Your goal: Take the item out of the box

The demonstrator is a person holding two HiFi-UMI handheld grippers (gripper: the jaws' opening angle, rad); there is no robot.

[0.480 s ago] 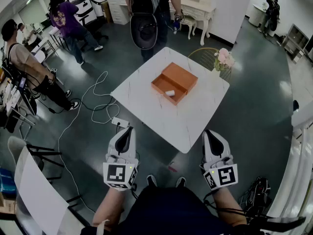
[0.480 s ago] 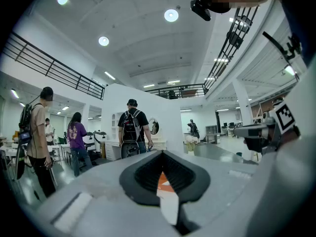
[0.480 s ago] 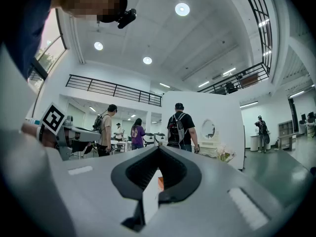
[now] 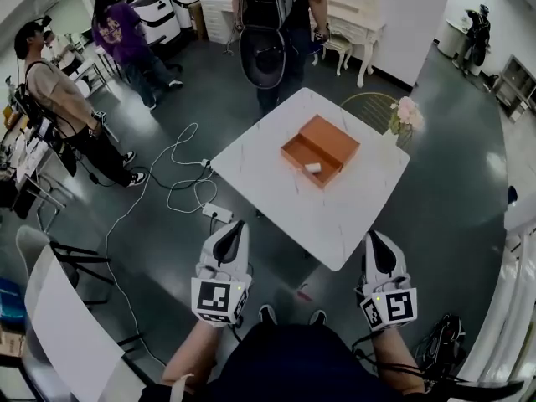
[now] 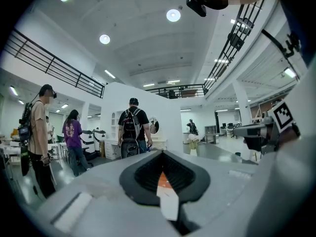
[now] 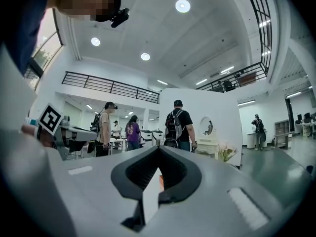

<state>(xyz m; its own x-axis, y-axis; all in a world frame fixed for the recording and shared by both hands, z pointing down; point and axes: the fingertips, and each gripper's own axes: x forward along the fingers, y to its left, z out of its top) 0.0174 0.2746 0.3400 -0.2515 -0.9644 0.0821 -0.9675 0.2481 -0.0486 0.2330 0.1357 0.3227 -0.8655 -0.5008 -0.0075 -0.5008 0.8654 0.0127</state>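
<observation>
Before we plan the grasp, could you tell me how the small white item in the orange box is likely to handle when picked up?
The white item looks tiny beside the orange box, so it is probably light. Its blocky outline suggests it will not roll. It seems close to a box wall, which may crowd a grasp.

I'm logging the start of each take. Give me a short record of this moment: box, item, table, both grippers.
box: orange, open, on the table
table: white, square
item: small, white, lying inside the box
left gripper: jaws together, empty, short of the table
right gripper: jaws together, empty, short of the table
task state: item not yet taken out
</observation>
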